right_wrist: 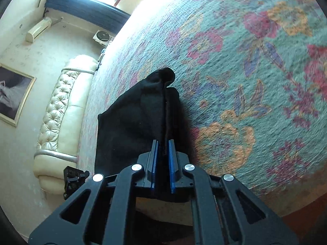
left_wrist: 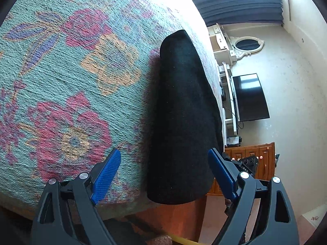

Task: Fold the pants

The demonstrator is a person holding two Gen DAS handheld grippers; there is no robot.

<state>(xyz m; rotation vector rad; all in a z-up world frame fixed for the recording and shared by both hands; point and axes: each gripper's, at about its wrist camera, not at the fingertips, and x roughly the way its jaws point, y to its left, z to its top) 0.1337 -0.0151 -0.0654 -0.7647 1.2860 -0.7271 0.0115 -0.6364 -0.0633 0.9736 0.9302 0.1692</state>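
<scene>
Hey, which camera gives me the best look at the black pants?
The left wrist view: the black pants lie full length on the floral bedspread between the open left gripper. The right wrist view shows only bunched fabric clamped in the right gripper.

Open bedspread [left_wrist: 61, 81]: we see broad flat room left of the black pants [left_wrist: 181, 112].
Left gripper [left_wrist: 164, 161]: our jaws stand wide, nothing between them but the pants' near end.
Right gripper [right_wrist: 162, 153]: pinches a raised fold of pants.
Bed edge: headboard [right_wrist: 61, 110] flanks one side.
</scene>
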